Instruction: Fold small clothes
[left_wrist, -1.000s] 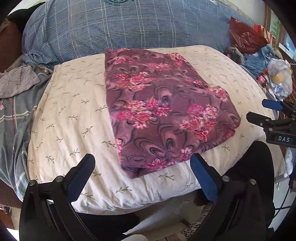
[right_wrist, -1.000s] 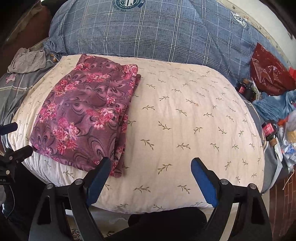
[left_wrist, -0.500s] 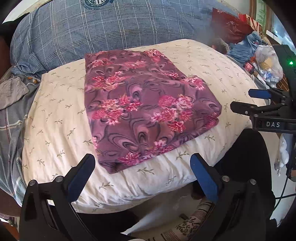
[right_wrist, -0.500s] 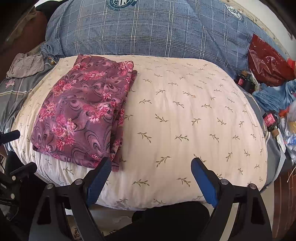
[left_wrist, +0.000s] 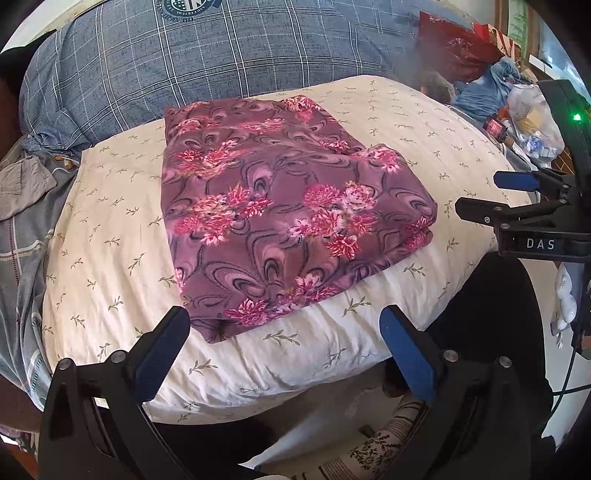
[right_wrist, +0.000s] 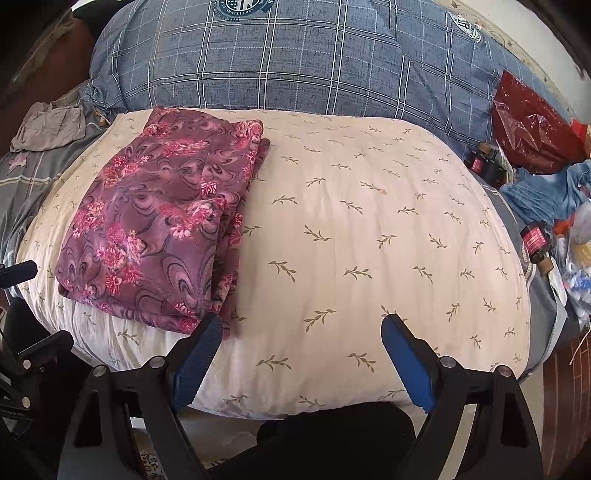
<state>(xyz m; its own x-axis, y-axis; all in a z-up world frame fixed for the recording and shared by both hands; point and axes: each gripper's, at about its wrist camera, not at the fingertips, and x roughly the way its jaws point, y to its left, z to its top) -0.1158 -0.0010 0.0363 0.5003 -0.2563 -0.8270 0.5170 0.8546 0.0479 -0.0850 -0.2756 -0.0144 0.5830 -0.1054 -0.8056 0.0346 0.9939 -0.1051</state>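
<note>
Though other clothes (right_wrist: 48, 127) lie aside, cloth (left_wrist: 280, 218) sits folded on pillow (right_wrist: 369, 229) — left tool (left_wrist: 284, 350), right tool (right_wrist: 301, 358) gaping wide, empty — seemingly done.

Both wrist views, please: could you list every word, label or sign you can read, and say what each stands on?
"DAS": white letters on the right gripper body, seen from the left wrist.
Round crests on the blue plaid pillow: lettering too small to read.
Red bottle labels: unreadable.

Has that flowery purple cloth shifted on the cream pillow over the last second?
No. The flowery purple cloth lies folded on the same left part of the cream pillow, its far edge near the blue checked pillow.
</note>
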